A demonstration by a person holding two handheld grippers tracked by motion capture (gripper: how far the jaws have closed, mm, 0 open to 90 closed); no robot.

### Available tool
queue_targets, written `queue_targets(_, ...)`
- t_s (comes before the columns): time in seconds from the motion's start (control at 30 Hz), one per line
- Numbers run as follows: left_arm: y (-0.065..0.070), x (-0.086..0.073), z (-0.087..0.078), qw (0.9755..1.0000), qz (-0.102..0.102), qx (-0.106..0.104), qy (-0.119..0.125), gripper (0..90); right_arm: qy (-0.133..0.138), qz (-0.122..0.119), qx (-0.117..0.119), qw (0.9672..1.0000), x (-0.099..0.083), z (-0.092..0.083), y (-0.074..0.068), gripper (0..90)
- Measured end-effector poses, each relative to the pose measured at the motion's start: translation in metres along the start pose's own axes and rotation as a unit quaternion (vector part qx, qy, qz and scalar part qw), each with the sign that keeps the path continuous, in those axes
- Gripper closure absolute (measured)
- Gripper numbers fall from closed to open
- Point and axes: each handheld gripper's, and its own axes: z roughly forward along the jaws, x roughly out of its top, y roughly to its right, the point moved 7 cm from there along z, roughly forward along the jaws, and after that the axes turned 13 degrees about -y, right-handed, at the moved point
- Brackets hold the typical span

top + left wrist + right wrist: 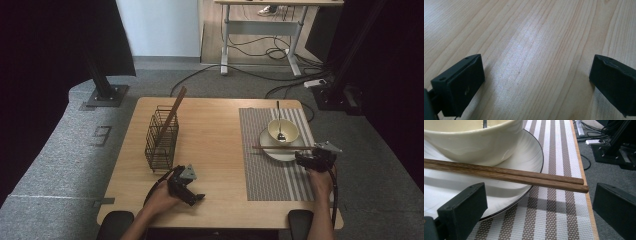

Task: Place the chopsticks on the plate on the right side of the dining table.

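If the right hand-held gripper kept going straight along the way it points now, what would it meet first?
Most likely the pair of chopsticks lying across the plate, just ahead of the open right hand-held gripper; depth is hard to judge.

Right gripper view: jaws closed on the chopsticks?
No, the right gripper stands wide open, its jaws either side of the chopsticks, which lie across the plate.

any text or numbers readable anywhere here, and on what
"9": a grey figure marked on the carpet left of the table; it reads as a 9, though it could be another sign.
No words, labels or brands can be read on the bowl, plate, chopsticks, placemat, wire basket or either gripper.
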Motion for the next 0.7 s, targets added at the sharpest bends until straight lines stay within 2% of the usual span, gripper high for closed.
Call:
queue_targets(0.1,0.0002,0.0003,0.0002,1.0,-0.001,-0.001,0.001,0.0,-0.001,-0.001,-0.002,1.0,-0.0002,0.0032,0.0034,0.0)
queue_targets(0.2,0.0001,0.0003,0.0002,1.0,0.0,-0.001,0.0,0.0,-0.001,0.005,0.007,1.0,-0.0004,0.0058,0.0054,0.0)
queue_targets(0.7,0.0001,0.0003,0.0002,1.0,0.0,-0.001,0.0,0.0,-0.004,0.005,0.018,0.9998,-0.0007,0.0075,0.0031,1.8)
